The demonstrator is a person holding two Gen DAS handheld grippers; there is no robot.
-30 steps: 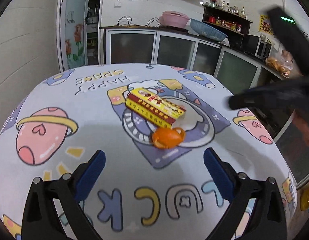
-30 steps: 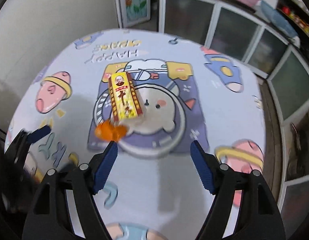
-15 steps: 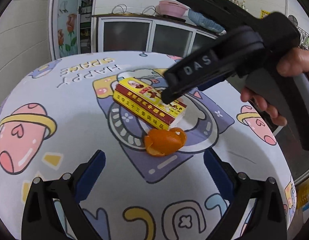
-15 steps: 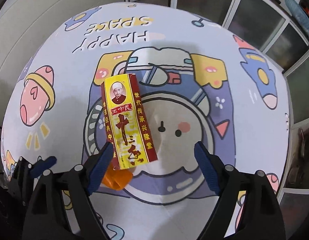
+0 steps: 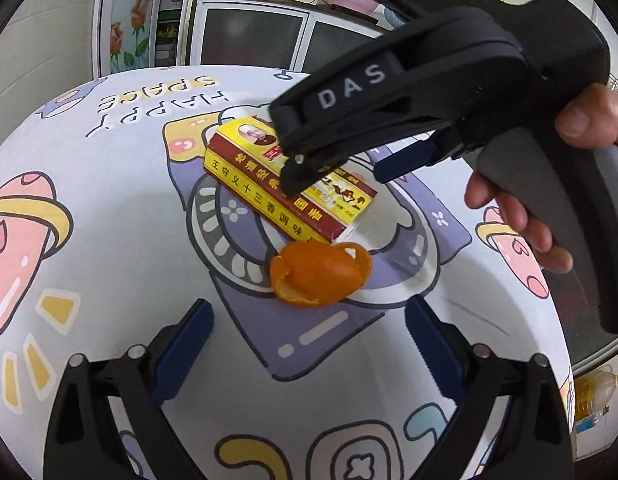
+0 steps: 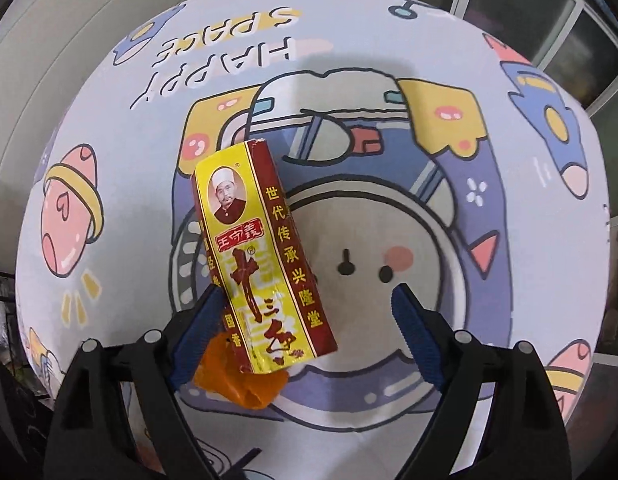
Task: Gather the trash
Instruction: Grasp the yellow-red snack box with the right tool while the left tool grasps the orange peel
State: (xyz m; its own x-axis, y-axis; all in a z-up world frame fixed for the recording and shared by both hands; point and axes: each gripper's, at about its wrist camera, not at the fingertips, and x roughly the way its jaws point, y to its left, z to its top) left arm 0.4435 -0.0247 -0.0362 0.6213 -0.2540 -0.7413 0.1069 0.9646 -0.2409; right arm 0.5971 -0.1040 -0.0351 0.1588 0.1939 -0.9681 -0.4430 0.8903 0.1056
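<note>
We're lining the right gripper over the box, jaws wide, empty; next: drop & pinch. Left gripper open too, nr peel.

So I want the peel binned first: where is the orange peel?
The orange peel lies mid-table on the cartoon tablecloth, touching the near end of the yellow-red box, just ahead of the open left gripper.

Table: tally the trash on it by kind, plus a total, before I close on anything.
Box: 1, yellow and red, lying flat on the table, between the open right gripper fingers.
Orange peel: 1, touching the box's near end, ahead of the open left gripper.
Total: 2
</note>
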